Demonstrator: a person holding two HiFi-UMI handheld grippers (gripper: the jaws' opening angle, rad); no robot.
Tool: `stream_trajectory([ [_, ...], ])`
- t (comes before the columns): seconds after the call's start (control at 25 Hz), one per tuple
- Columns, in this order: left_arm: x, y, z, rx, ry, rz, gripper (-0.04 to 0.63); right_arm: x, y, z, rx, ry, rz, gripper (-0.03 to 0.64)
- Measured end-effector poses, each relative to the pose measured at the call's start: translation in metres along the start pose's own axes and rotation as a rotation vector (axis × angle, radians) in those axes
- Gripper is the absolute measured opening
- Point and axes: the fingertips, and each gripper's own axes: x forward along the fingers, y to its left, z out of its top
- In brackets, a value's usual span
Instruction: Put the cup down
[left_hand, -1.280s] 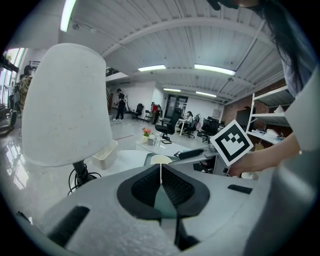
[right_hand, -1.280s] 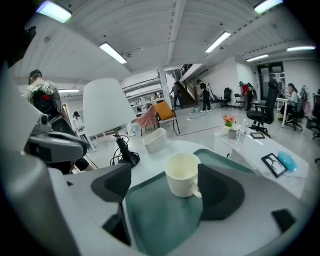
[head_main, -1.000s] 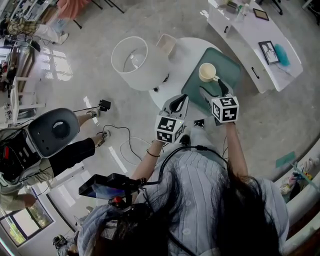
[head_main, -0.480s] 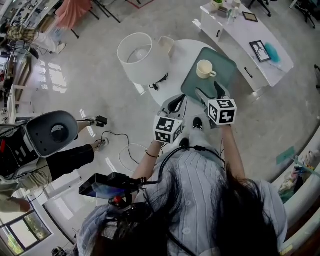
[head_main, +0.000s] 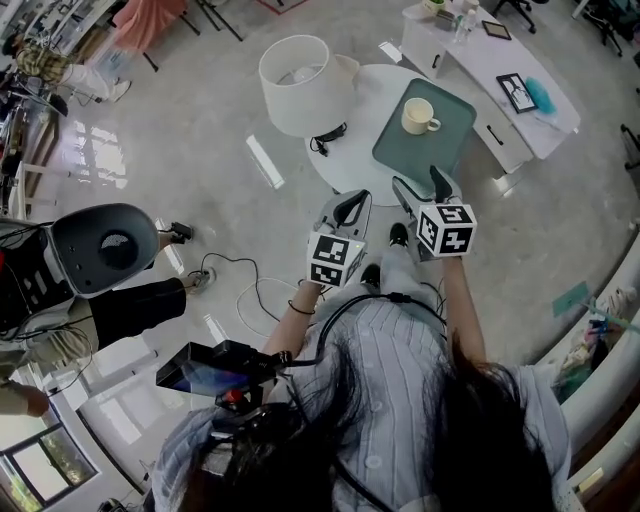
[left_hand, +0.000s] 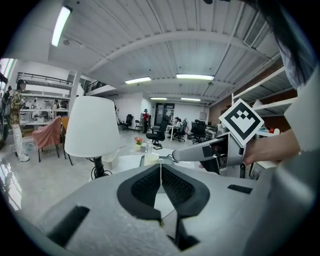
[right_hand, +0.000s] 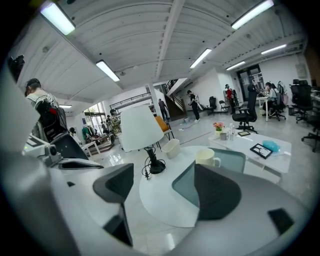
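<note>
The cream ceramic cup (head_main: 418, 116) stands upright on the teal rectangular tray (head_main: 445, 150). The tray lies on the round white table (head_main: 345, 165), with the white-shaded lamp (head_main: 295, 85) at the table's other side. The cup rests on its own base, handle out to the side, and nothing touches it. By my reading the put-down is done.

I hold both claws short of the table's near edge, well apart from the cup. I judge that a sensible place for them, since nothing there can catch the handle or nudge the tray.

The right gripper (head_main: 418, 182) points toward the tray with its jaws spread wide. In the right gripper view, the gap between them shows only bare tabletop and the tray's near corner. The cup (right_hand: 205, 157) sits well beyond the tips, so this claw holds nothing.

The left gripper (head_main: 350, 198) hangs just beside it, aimed at the table between lamp and tray. In the left gripper view, its dark pads (left_hand: 172, 185) are pressed together along a thin seam, pinching nothing.
</note>
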Motion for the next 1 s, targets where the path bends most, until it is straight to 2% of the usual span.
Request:
stream_trajectory([
  [0.52,-0.027,-0.017,-0.019,-0.074,-0.018,-0.028,0.018,-0.041,0.047,-0.032,-0.037,0.037,0.014,0.362],
  [0.88,-0.023,-0.026,-0.012,-0.094,-0.03,-0.022,0.018,-0.06,0.041,-0.033,-0.022,0.016,-0.004,0.293],
  [1.0,-0.024,-0.033,-0.013,-0.123,-0.033,-0.018,0.018,-0.071,0.037,-0.037,-0.004,0.009,-0.009,0.259],
])
